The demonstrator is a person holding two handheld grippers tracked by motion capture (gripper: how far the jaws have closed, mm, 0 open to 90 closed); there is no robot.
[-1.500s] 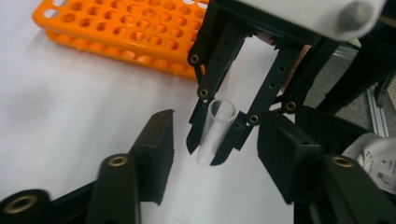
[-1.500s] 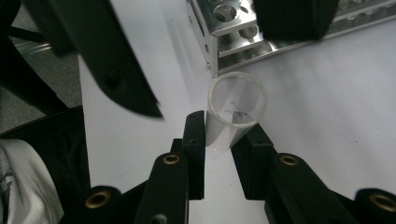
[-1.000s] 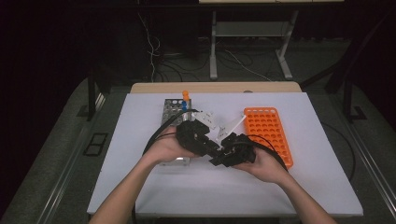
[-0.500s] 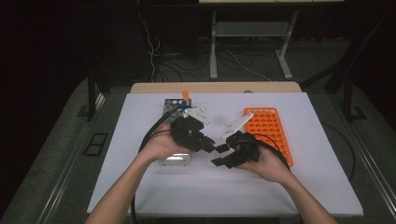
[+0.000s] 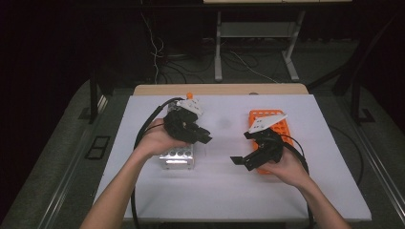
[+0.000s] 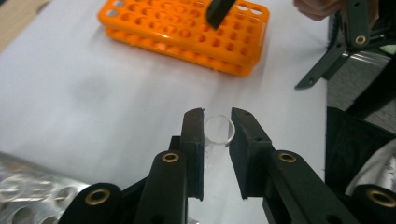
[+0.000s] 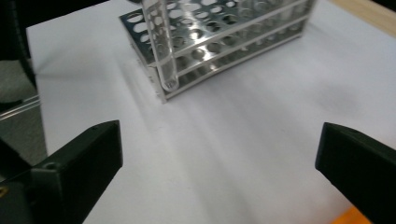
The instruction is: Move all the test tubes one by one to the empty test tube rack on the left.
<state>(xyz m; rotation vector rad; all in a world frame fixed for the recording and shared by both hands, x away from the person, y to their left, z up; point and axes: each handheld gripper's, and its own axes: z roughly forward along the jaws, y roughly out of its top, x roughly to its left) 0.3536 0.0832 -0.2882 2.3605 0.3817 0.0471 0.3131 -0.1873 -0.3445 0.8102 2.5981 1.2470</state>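
A clear empty test tube (image 6: 218, 130) is clamped between the jaws of my left gripper (image 6: 217, 114), its open rim facing the camera. In the high view, my left gripper (image 5: 204, 139) hovers just right of the metal tube rack (image 5: 177, 158). In the right gripper view the tube (image 7: 158, 42) hangs upright in front of the metal rack (image 7: 243, 28), its round bottom above the table. My right gripper (image 7: 219, 154) has its jaws wide apart with nothing between them. It is held at the near left corner of the orange rack (image 5: 270, 125).
The orange rack (image 6: 187, 32) has several empty holes. An orange-capped tube (image 5: 189, 97) stands at the metal rack's far end. A white sheet (image 5: 229, 191) covers the table, bare between the racks. Black cables loop from both grippers.
The two grippers were close together a second ago. My right gripper has drawn back to the right with its jaws apart; my left gripper stays by the metal rack with the tube.
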